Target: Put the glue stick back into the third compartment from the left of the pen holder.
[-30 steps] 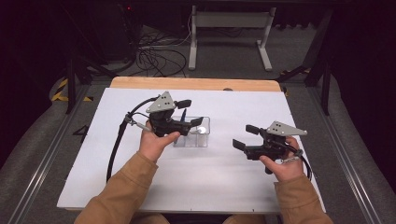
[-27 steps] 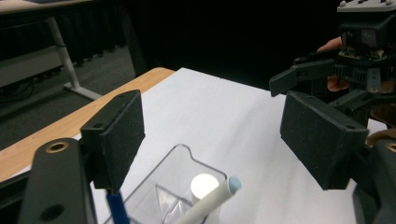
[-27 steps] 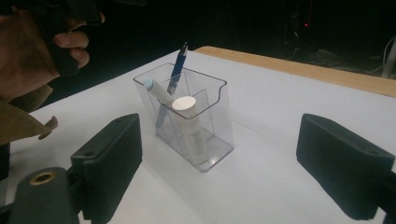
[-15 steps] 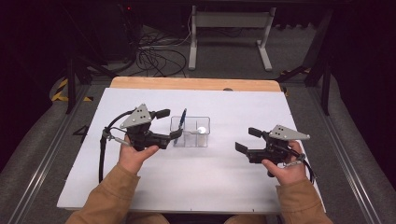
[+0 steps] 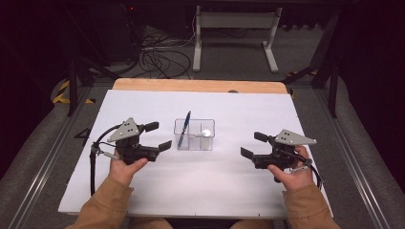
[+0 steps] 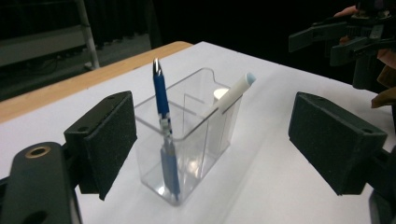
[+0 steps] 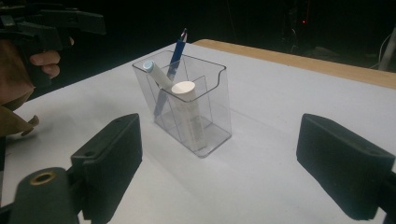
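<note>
A clear plastic holder [image 5: 195,135] with compartments stands in the middle of the white table. A blue pen [image 5: 184,129] leans upright in its left compartment, and a white marker [image 6: 233,91] and a white tube [image 7: 187,105] stand in the others. My left gripper [image 5: 161,135] hovers just left of the holder. Its jaws have just been opening and nothing is between them. In the left gripper view the holder [image 6: 187,140] stands beyond the wide-apart pads [image 6: 109,140]. My right gripper [image 5: 248,144] is open to the right of the holder, facing it, and holds nothing.
The white table top [image 5: 239,186] has a wooden strip [image 5: 196,86] along its far edge. Cables [image 5: 157,57] and a metal stand [image 5: 234,33] lie on the floor behind it. Metal rails run beside the table on both sides.
My left gripper has drawn back to the left and lower, away from the holder, and the blue pen stays standing in it. The right gripper has hardly moved.
</note>
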Action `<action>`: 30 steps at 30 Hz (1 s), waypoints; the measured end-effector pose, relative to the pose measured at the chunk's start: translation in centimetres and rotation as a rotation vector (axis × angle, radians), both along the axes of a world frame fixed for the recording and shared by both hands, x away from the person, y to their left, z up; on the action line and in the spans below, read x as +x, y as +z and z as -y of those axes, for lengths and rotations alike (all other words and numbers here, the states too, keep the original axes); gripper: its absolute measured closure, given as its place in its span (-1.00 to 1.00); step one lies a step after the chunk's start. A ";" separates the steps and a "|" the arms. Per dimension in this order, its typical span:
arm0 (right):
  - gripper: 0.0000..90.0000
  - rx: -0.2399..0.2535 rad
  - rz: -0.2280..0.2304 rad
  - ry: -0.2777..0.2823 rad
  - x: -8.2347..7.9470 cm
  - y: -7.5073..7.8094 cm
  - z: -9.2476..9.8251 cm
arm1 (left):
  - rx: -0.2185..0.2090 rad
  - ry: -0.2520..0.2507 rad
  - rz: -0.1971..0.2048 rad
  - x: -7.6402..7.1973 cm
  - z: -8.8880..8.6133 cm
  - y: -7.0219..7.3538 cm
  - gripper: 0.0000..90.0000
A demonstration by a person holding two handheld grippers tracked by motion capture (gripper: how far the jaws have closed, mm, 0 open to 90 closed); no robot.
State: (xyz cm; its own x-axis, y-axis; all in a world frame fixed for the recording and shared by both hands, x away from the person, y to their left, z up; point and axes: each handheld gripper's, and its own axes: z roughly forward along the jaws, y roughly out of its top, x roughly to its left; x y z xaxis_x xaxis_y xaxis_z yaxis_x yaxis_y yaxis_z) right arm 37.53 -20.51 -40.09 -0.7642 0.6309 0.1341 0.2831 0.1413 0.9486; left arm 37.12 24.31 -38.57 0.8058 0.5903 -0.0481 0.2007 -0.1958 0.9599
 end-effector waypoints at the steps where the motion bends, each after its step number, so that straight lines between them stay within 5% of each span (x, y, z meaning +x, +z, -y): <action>1: -0.67 -0.002 -0.002 -0.001 0.0 -0.1 0.1 | -0.005 0.006 -0.003 -0.1 -0.3 -0.2 -0.65; 12: -0.67 0.000 -0.003 -0.007 -0.1 -0.2 0.6 | 0.007 0.053 -0.023 -1.4 -3.3 -2.2 -0.66; 18: -0.67 0.000 -0.007 -0.006 -0.1 -0.2 0.5 | 0.049 0.089 -0.019 -2.0 -4.2 -2.7 -0.66; 30: -0.67 -0.006 -0.012 -0.011 0.0 -0.3 0.7 | 0.023 0.112 -0.061 -2.5 -5.3 -3.4 -0.67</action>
State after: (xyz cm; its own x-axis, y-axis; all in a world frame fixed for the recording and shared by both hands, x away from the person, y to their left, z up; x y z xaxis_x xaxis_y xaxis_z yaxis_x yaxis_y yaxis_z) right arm 37.50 -21.20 -40.40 -0.7557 0.6400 0.1393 0.2957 0.1437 0.9444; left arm 34.63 29.66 -42.01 0.7304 0.6783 -0.0801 0.2803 -0.1907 0.9408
